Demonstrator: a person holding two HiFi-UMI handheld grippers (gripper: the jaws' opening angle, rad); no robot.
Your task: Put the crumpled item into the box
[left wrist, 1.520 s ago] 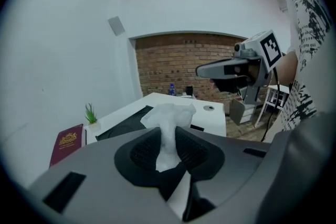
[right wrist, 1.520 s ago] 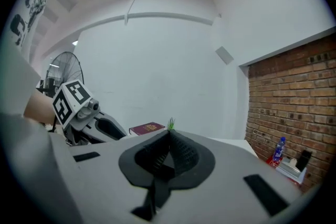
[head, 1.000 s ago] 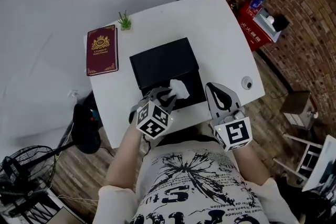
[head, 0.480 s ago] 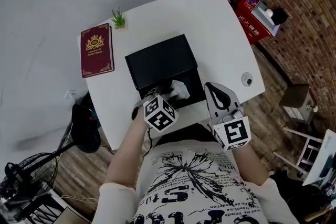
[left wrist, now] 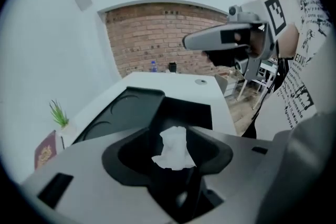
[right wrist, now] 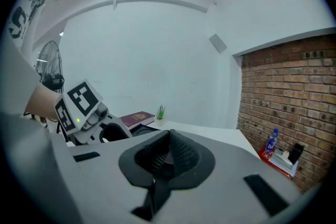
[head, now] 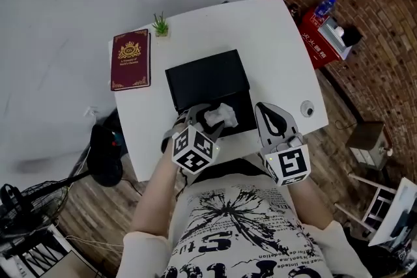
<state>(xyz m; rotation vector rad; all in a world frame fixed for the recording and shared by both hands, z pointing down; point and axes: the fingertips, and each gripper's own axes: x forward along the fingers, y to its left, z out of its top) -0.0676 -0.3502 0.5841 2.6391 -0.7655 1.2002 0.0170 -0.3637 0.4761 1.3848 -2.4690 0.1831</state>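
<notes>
Head view showed the white worktop (head: 273, 42) below me, and on it the black box (head: 207, 78) lay open near the middle. A dark red book (head: 130, 60) lay flat to the left of the box, apart from it. My left gripper (head: 207, 119) reached over the near edge of the box. In the left gripper view its jaws were opening, already wide. The crumpled item (left wrist: 172, 148), a piece of white paper, sat in the gap between them, and no pad pressed on it. The paper was over the near part of the box; I could not tell if it touched the bottom. My right gripper (head: 266, 109) was just beside the box, on its right, with the jaws closed together and nothing between them. A small green plant (head: 160, 25) stood behind the book. A little round thing (head: 307, 110) lay near the right edge of the worktop.
</notes>
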